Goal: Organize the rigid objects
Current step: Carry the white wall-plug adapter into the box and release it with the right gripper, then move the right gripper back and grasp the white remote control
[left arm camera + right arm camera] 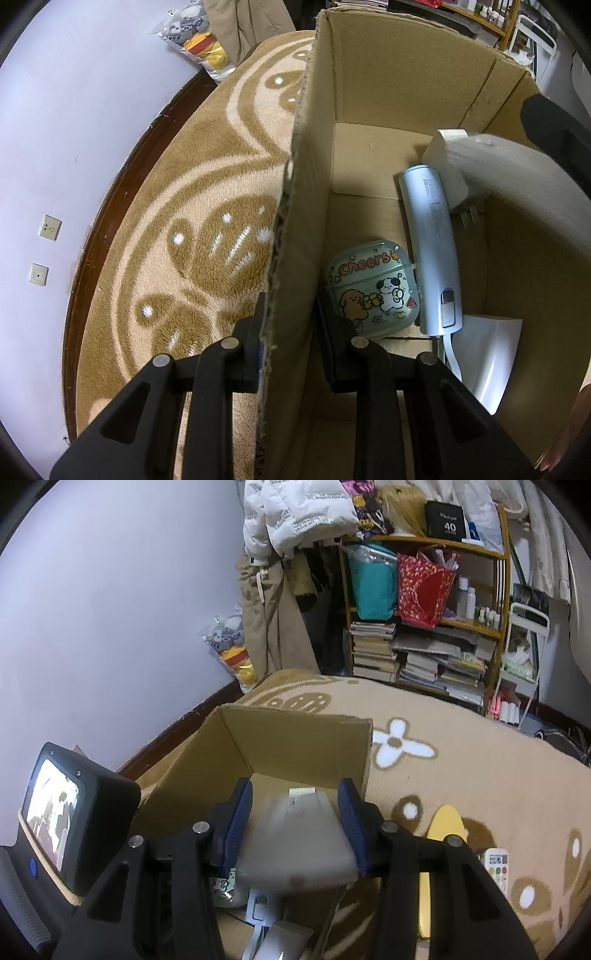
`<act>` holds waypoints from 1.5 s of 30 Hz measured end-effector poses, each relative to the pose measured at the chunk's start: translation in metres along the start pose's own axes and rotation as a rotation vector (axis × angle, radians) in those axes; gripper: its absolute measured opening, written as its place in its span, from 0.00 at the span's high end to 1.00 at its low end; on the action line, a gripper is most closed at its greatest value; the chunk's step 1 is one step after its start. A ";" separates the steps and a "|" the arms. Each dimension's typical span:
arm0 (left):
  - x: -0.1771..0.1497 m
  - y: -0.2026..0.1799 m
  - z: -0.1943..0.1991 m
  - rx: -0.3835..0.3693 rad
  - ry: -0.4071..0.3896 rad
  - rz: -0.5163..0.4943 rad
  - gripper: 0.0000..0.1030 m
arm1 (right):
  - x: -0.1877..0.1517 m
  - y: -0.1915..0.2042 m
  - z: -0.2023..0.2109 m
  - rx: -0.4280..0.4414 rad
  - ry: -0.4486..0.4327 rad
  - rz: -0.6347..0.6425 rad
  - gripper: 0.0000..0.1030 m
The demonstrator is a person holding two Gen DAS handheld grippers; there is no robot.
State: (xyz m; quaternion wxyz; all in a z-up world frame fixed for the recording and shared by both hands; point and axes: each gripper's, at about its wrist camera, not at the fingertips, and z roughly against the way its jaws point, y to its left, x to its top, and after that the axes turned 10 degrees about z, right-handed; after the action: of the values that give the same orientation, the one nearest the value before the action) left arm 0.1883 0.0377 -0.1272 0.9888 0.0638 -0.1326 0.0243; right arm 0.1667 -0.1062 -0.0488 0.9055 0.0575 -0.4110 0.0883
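My left gripper [291,314] is shut on the left wall of an open cardboard box [306,110], one finger outside and one inside. On the box floor lie a clear "Cheers" earbud case [373,288], a pale blue power bank [432,243], a white charger plug [443,147] and a white flat box [487,350]. My right gripper [295,794] is shut on a frosted grey block [299,842], held over the cardboard box [295,742]. The same grey block [517,177] reaches in from the right, above the plug.
The box sits on a tan patterned carpet [480,775]. A yellow flat object [443,827] and a white remote [496,867] lie on it to the right. A cluttered bookshelf [424,657] stands behind. The wall with sockets [50,227] runs along the left.
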 end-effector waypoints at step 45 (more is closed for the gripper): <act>0.000 0.000 -0.002 0.000 0.005 0.000 0.77 | -0.062 -0.117 0.026 -0.213 0.103 -0.169 0.19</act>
State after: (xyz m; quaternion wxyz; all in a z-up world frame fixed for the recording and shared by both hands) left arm 0.1884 0.0382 -0.1290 0.9891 0.0638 -0.1303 0.0244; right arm 0.1313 -0.2319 -0.0822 0.9306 -0.0093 -0.3647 -0.0295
